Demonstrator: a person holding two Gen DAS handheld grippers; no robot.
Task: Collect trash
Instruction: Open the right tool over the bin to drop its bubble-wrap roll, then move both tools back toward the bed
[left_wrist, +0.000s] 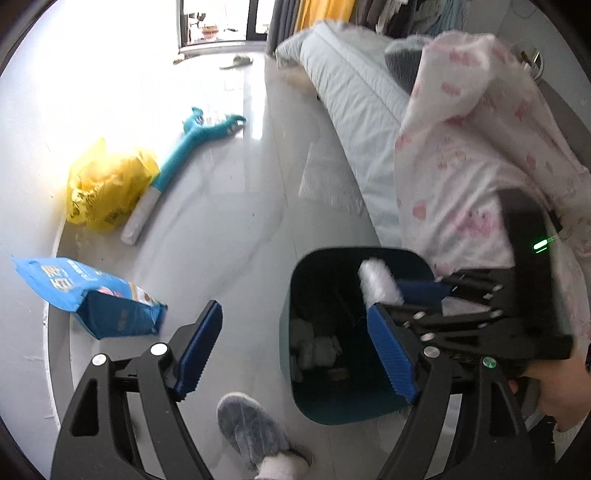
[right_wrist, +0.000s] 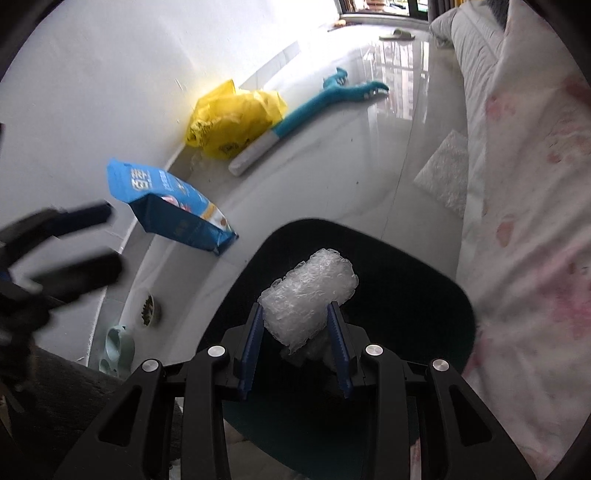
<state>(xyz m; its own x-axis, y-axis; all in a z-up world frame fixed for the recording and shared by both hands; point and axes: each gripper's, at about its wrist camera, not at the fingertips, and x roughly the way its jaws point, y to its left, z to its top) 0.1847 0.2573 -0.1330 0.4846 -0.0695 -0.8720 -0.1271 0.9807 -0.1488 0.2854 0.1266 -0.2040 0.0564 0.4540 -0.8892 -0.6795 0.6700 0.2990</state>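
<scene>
A roll of clear bubble wrap (right_wrist: 308, 293) is clamped between the blue pads of my right gripper (right_wrist: 295, 341), which holds it over the mouth of a dark teal trash bin (right_wrist: 424, 280). In the left wrist view that right gripper (left_wrist: 388, 297) reaches in from the right, with the white roll (left_wrist: 378, 280) above the bin (left_wrist: 332, 253). White scraps lie at the bin's bottom. My left gripper (left_wrist: 295, 350) stands open above the bin's left rim with nothing between its fingers. In the right wrist view the left gripper (right_wrist: 110, 240) is a blur at the left edge.
Along the wall lie a yellow plastic bag (left_wrist: 103, 184), a blue pouch (left_wrist: 92, 295) and a teal dinosaur-shaped stick (left_wrist: 192, 144). A bubble wrap sheet (right_wrist: 443, 173) rests on the floor by the bed (left_wrist: 351, 92). A pink-patterned blanket (left_wrist: 461, 166), a slippered foot (left_wrist: 251, 424) and pet bowls (right_wrist: 147, 310) are close.
</scene>
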